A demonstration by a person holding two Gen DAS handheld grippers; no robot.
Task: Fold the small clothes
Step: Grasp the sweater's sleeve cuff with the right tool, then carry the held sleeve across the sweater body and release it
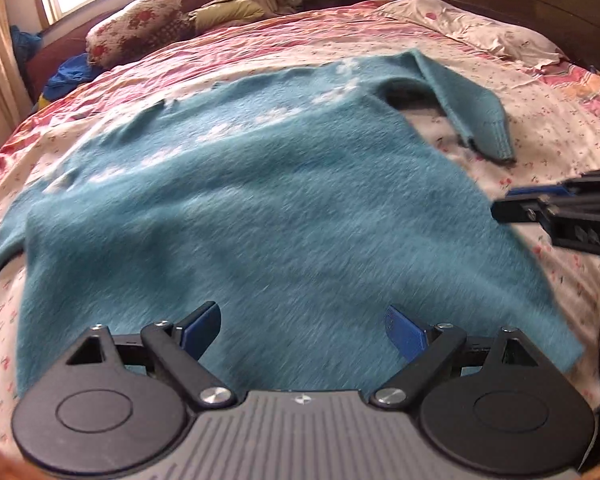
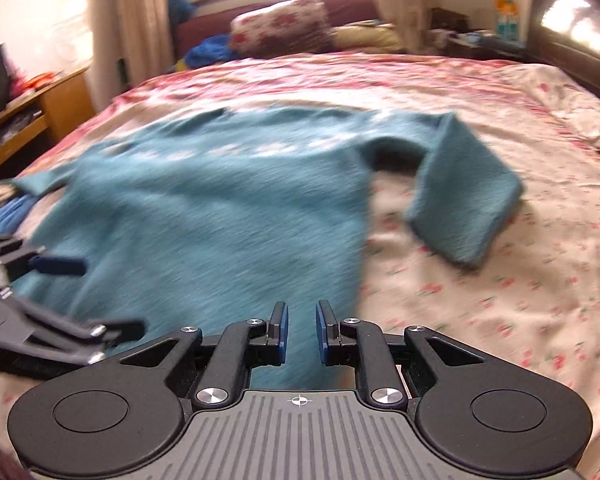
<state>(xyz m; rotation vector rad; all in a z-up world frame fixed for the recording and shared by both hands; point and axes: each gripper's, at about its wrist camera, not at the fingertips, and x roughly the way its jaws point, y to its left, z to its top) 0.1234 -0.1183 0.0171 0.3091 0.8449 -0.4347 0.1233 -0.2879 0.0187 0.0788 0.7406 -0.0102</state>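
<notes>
A teal fuzzy sweater (image 1: 236,208) with a band of white marks across the chest lies spread flat on the bed; it also shows in the right wrist view (image 2: 220,208). Its right sleeve (image 1: 472,112) is bent back toward me, also seen in the right wrist view (image 2: 464,204). My left gripper (image 1: 302,330) is open wide, low over the sweater's near hem, holding nothing. My right gripper (image 2: 302,330) hovers at the hem's right part, its jaws a narrow gap apart with nothing between them. Each gripper appears in the other's view, the right one (image 1: 512,204) and the left one (image 2: 72,268).
The bed (image 2: 500,300) has a floral pink and white sheet. A floral bolster (image 1: 136,28), a pillow (image 1: 472,28) and a blue cloth heap (image 1: 70,74) lie at the far side. A wooden shelf (image 2: 32,120) stands left; a dark headboard (image 2: 572,24) right.
</notes>
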